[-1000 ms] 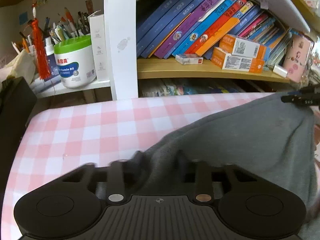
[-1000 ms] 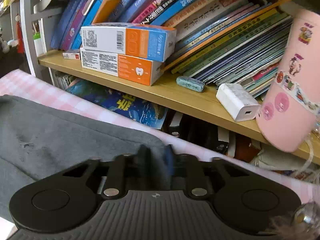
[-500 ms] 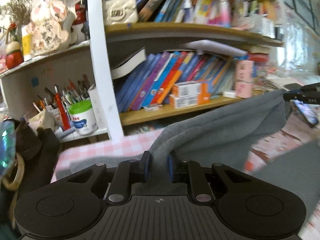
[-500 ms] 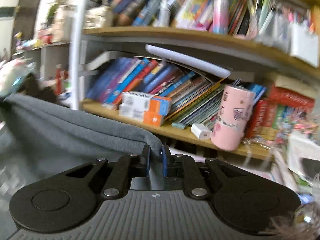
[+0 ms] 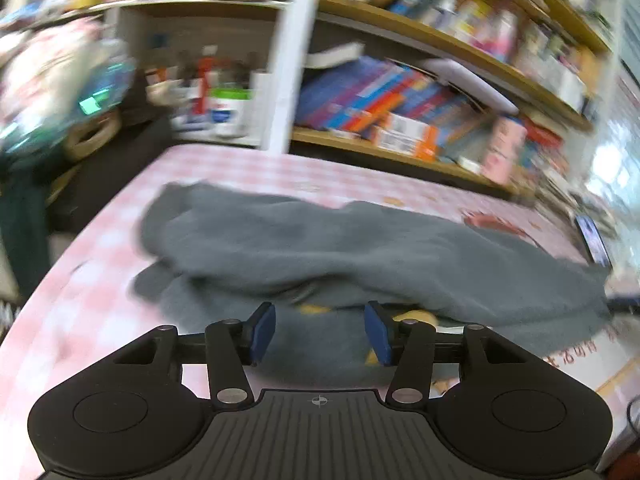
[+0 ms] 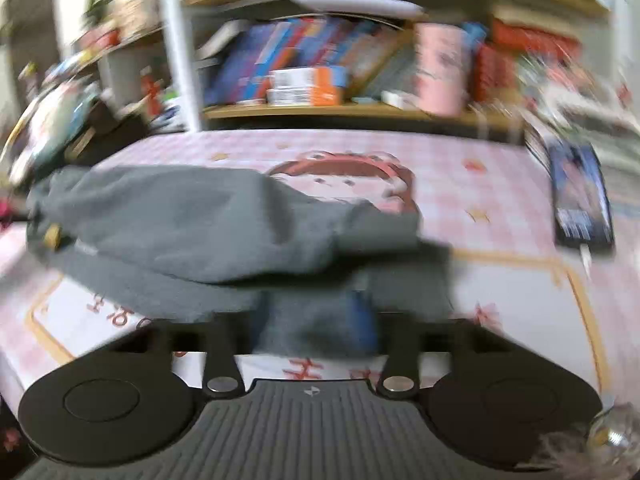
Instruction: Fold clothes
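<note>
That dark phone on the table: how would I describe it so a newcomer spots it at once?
Start at the table with the pink checked cloth in front of the wooden bookshelf. Go to the cloth's right edge, clear of the grey fleece garment. There lies the flat black rectangular phone, the only dark, glossy, hard-edged thing on the cloth.

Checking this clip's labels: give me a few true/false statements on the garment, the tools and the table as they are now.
1. The grey garment lies on a pink checked tablecloth. True.
2. The left tool is clamped on the cloth. False: its jaws are opening, pads clear of the fabric.
3. A dark phone lies on the table. True.
4. The garment is red. False: it is grey.
5. The right tool has cloth between its opening jaws. True.
</note>
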